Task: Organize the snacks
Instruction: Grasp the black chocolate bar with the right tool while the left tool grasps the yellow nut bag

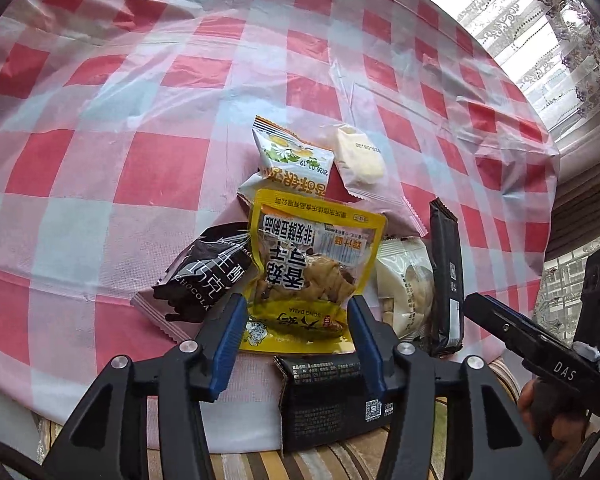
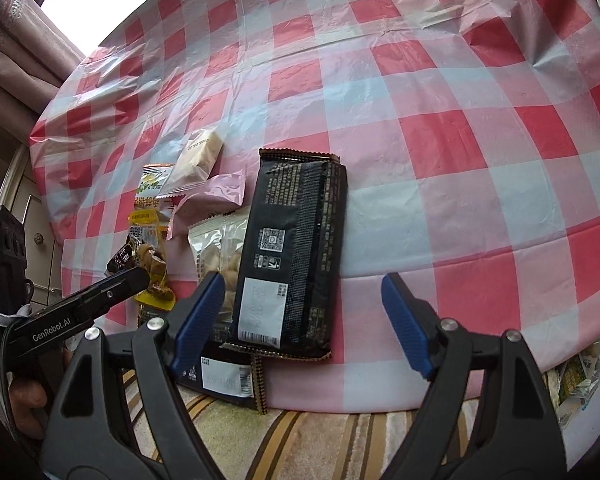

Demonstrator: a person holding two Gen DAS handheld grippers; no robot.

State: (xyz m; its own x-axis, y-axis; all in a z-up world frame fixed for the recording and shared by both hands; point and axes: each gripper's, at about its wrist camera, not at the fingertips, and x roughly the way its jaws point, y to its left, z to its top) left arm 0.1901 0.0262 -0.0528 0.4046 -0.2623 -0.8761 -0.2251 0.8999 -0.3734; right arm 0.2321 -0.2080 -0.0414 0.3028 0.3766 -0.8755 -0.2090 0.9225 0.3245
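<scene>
Left claw (image 1: 296, 320) hangs released, blue fingers either side of the yellow snack pouch (image 1: 312, 264) low in the left-wrist frame's centre, pads off it. Over in the right-wrist frame, right claw (image 2: 304, 304) spread wide above the black bar packet (image 2: 296, 256), centre on the checkered worktop (image 2: 460, 140).

Both wrist cameras look steeply down, close over the checkered bench's (image 1: 140, 92) near edge, side by side, sharing the snack pile (image 1: 316, 256) between them.
</scene>
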